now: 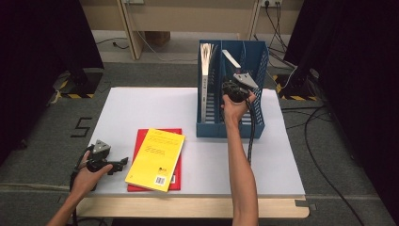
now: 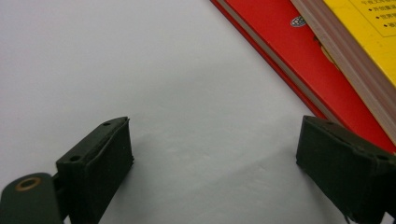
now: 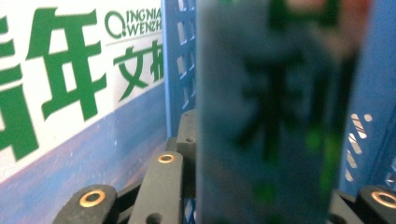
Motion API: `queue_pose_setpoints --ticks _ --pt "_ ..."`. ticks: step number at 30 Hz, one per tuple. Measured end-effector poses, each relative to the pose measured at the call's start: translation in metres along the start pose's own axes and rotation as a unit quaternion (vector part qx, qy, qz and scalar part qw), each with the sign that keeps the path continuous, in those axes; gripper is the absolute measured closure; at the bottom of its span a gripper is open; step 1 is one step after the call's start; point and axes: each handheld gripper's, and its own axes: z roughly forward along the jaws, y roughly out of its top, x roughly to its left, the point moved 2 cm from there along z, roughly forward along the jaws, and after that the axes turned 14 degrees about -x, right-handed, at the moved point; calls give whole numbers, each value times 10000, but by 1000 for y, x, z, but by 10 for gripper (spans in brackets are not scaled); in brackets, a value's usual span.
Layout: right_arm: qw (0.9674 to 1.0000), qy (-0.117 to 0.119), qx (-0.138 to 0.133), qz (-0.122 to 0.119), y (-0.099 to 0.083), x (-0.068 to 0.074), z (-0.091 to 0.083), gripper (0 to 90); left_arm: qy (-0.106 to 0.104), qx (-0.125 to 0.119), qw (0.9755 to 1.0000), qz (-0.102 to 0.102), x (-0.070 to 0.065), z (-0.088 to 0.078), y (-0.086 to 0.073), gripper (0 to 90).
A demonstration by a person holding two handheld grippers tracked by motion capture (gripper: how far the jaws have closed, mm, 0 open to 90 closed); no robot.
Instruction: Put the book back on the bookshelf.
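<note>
Right gripper (image 1: 238, 87) fingers clenched on a thin book (image 3: 266, 116), upright in the blue file rack (image 1: 210, 128) for slotting beside the shelved one. Left gripper (image 1: 117, 164) fingers released on the counter (image 2: 140, 70), yellow book (image 1: 156, 159) just ahead, ready next.

A grey carpeted floor (image 1: 42, 127) is seen around the white table (image 1: 141, 106) (black curtains (image 1: 42, 37) hang at both sides), with cables (image 1: 320, 141) trailed across it.
</note>
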Motion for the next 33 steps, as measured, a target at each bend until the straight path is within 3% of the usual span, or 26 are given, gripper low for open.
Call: queue_pose_setpoints --ticks 2,12,21,30,33 --pt "9998 51 132 -130 2 0 -4 736 0 -10 10000 -17 0 0 0 97" --pt "9984 223 457 -239 2 -1 -24 729 2 3 10000 3 0 0 0 97" --pt "9984 329 447 -72 4 -4 -35 703 2 -4 10000 1 0 0 0 97" --pt "9972 557 464 -167 11 -1 -50 633 -2 -7 10000 2 0 0 0 100" --pt "9964 660 522 -92 8 -2 -58 600 0 -9 10000 8 0 0 0 99"
